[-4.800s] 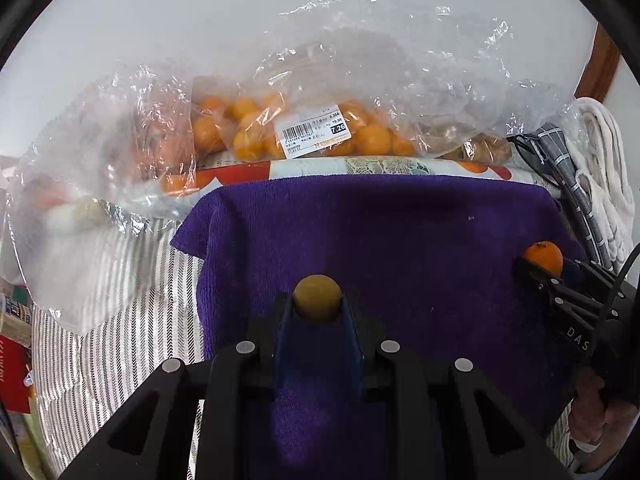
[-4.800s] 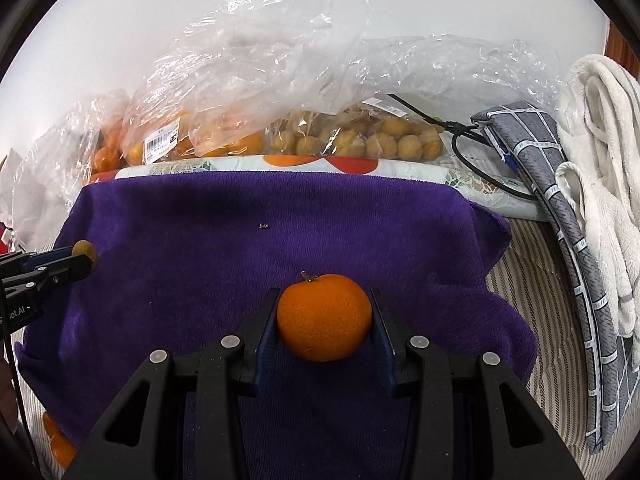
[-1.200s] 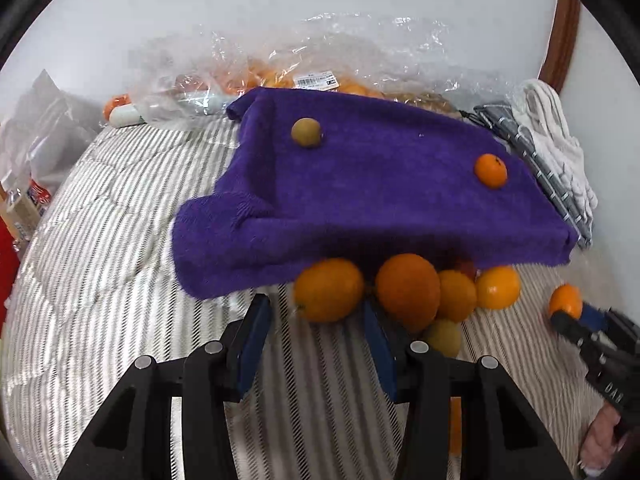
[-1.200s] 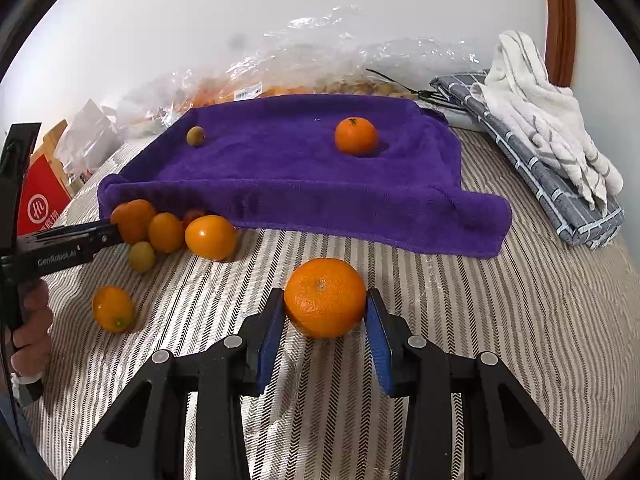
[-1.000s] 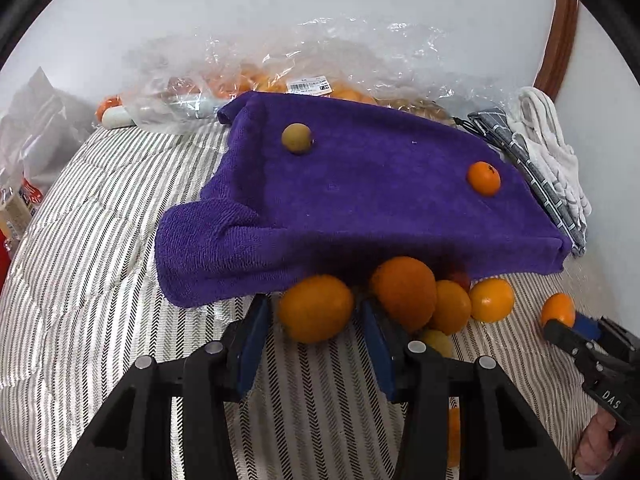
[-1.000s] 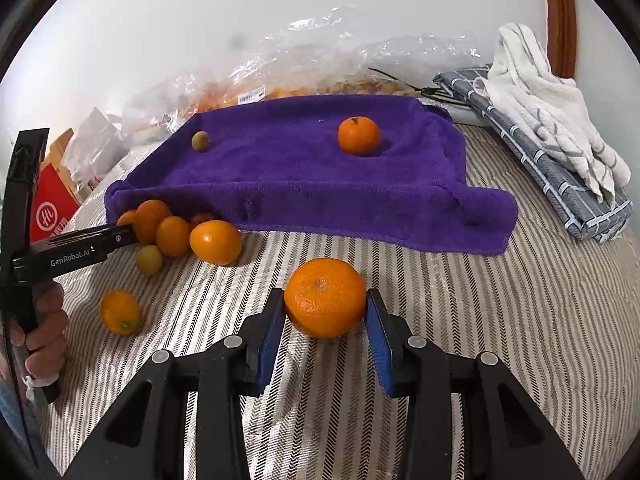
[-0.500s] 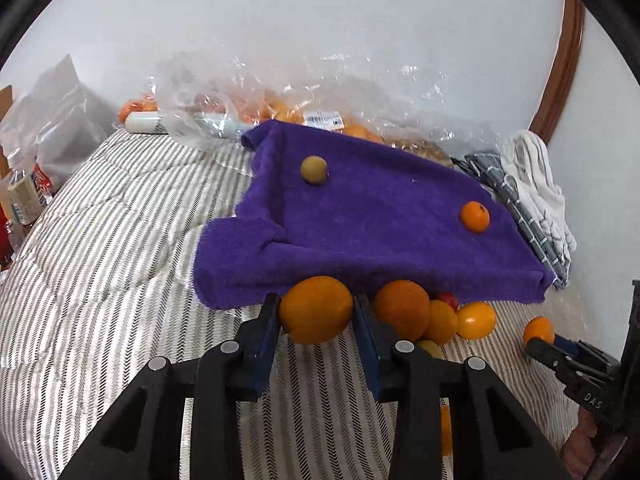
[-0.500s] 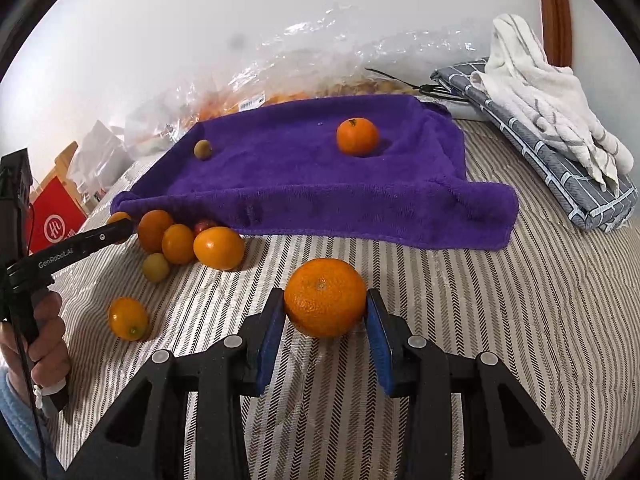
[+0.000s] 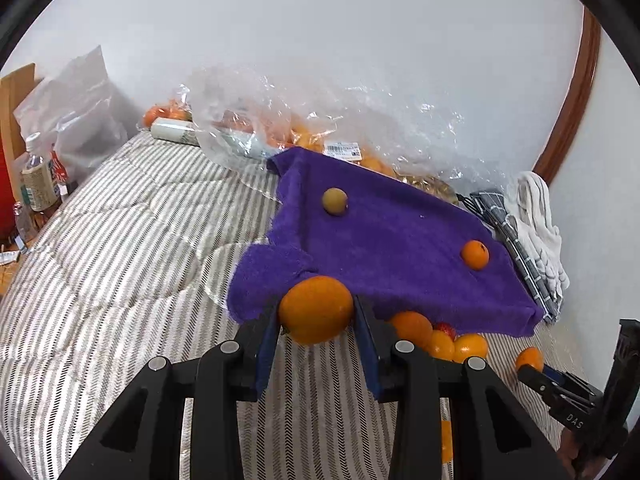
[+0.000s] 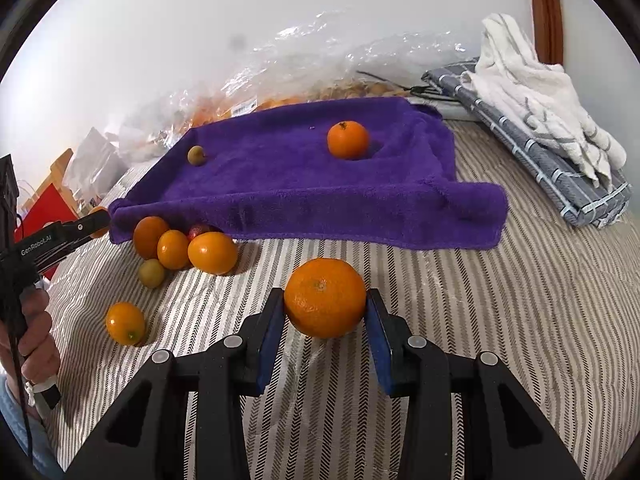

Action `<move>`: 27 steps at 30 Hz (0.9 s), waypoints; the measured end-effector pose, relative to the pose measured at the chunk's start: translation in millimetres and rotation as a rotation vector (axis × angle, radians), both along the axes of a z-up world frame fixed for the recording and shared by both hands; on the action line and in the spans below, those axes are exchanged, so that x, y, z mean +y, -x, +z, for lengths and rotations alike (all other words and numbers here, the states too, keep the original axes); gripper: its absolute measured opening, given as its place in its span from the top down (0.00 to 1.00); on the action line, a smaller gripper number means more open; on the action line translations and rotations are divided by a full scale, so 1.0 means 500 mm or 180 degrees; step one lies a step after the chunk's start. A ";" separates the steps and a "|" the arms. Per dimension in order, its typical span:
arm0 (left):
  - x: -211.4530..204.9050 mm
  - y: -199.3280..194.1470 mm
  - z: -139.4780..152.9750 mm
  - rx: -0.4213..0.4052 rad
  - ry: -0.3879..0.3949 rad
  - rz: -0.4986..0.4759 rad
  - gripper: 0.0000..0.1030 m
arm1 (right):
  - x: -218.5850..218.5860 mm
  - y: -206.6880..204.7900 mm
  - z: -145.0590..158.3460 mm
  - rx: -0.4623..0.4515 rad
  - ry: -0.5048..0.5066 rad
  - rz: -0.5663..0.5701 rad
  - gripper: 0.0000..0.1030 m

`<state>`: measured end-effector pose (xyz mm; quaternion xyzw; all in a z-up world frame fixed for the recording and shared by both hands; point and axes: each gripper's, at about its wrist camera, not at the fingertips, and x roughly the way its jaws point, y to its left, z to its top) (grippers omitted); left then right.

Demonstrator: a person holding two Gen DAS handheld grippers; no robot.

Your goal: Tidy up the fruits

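My left gripper (image 9: 316,316) is shut on an orange (image 9: 316,309), held above the striped bedding just in front of the purple towel (image 9: 392,240). My right gripper (image 10: 325,312) is shut on a tangerine (image 10: 325,298) in front of the same towel (image 10: 288,184). On the towel lie a small tangerine (image 10: 347,140) and a small yellow-green fruit (image 10: 196,155). Several loose oranges (image 10: 212,253) and a small greenish fruit (image 10: 152,273) sit by the towel's front left edge. One orange (image 10: 125,323) lies apart, nearer me.
Clear plastic bags of fruit (image 9: 304,128) lie along the wall behind the towel. Folded grey and white cloths (image 10: 532,120) sit to the right. Bottles (image 9: 38,184) and a red box (image 10: 48,204) stand off the bed's left side.
My left gripper closed on the orange at the towel's edge and lifted it, tilting upward. My right gripper stays shut on its tangerine, almost still.
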<state>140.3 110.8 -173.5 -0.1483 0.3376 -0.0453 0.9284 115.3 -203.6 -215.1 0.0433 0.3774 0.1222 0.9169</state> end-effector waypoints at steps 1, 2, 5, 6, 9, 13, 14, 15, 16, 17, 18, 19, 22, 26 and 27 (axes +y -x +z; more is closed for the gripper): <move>0.000 0.000 0.001 -0.0002 -0.0013 0.0009 0.67 | -0.002 0.002 0.001 -0.0010 -0.0027 -0.0008 0.61; 0.000 0.000 0.001 0.0011 -0.0015 0.0003 0.67 | -0.004 0.003 0.002 -0.0004 -0.0075 -0.0005 0.61; 0.006 0.005 -0.002 0.0082 0.0064 -0.0023 0.67 | -0.003 0.013 0.012 -0.0038 -0.0086 -0.0010 0.61; 0.011 0.010 -0.001 0.0106 0.0099 -0.0014 0.67 | -0.002 0.015 0.016 -0.0055 -0.0063 -0.0010 0.61; 0.021 0.029 0.008 0.0138 0.0093 0.0047 0.67 | 0.005 0.028 0.036 -0.0116 0.0053 0.0001 0.61; 0.028 0.057 0.032 0.0125 0.0009 0.0084 0.67 | 0.011 0.035 0.056 -0.0193 0.0140 0.0035 0.61; 0.028 0.065 0.042 0.0108 -0.0044 0.0100 0.67 | 0.012 0.035 0.061 -0.0215 0.0159 0.0028 0.61; 0.028 0.069 0.049 0.0091 -0.0075 0.0109 0.67 | 0.014 0.035 0.067 -0.0237 0.0165 0.0031 0.61; 0.027 0.076 0.062 0.0057 -0.0115 0.0114 0.67 | 0.017 0.034 0.073 -0.0252 0.0156 0.0045 0.61; 0.026 0.079 0.070 0.0035 -0.0135 0.0113 0.67 | 0.019 0.034 0.078 -0.0267 0.0154 0.0050 0.61; 0.025 0.081 0.078 0.0020 -0.0149 0.0114 0.67 | 0.021 0.033 0.083 -0.0283 0.0161 0.0046 0.61; 0.024 0.083 0.087 -0.0004 -0.0159 0.0111 0.67 | 0.024 0.030 0.092 -0.0311 0.0172 0.0044 0.61; 0.015 0.078 0.113 -0.0066 -0.0168 0.0075 0.67 | 0.029 0.017 0.111 -0.0357 0.0140 0.0044 0.61; -0.003 0.052 0.145 -0.0164 -0.0248 0.0026 0.67 | 0.036 -0.003 0.148 -0.0435 0.0109 0.0040 0.61; -0.005 0.039 0.155 -0.0199 -0.0267 0.0020 0.67 | 0.038 -0.011 0.162 -0.0492 0.0135 0.0020 0.61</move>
